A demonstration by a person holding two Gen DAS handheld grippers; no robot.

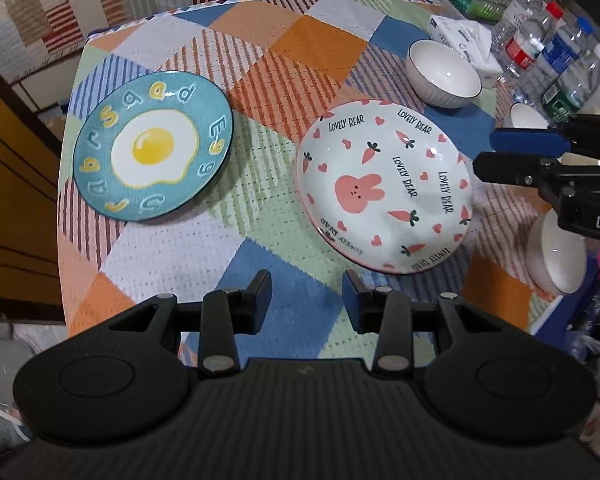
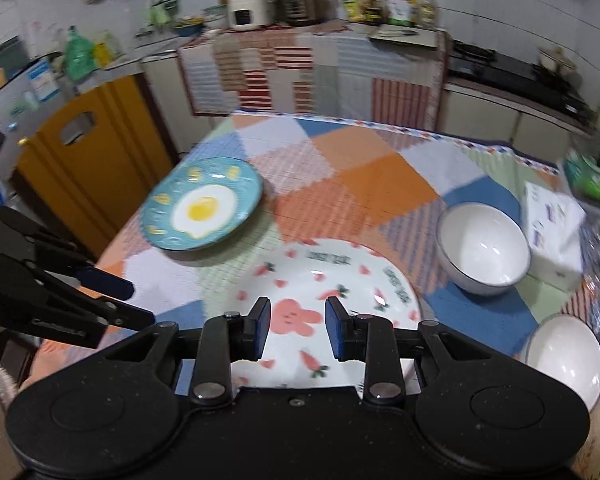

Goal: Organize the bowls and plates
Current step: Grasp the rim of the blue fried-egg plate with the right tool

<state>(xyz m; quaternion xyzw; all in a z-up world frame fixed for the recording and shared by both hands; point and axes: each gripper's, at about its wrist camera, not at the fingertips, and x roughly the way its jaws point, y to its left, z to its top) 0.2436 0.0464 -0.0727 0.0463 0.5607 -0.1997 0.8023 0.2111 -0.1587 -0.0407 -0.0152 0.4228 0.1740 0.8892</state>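
- Desk [image 1: 284,40] under patchwork cloth; plates and bowls spread out on it, nothing stacked.
- Egg plate [image 1: 153,146] at left, flat on cloth, apart from the rest.
- Bunny plate [image 1: 384,188] at centre, flat, well right of egg plate.
- Bowl [image 1: 443,74] behind bunny plate, upright, close to its far rim; touching or not, cannot tell.
- Two more bowls at right edge: small one [image 1: 528,116] partly hidden, another [image 1: 556,258] near front corner.
- Tissue pack [image 1: 466,42] and bottles [image 1: 540,52] at far right.
- Left gripper [image 1: 307,300]: part open, nothing between fingers, above front of desk.
- Right gripper [image 2: 298,328]: part open, nothing held, above bunny plate; seen in left view over right edge.
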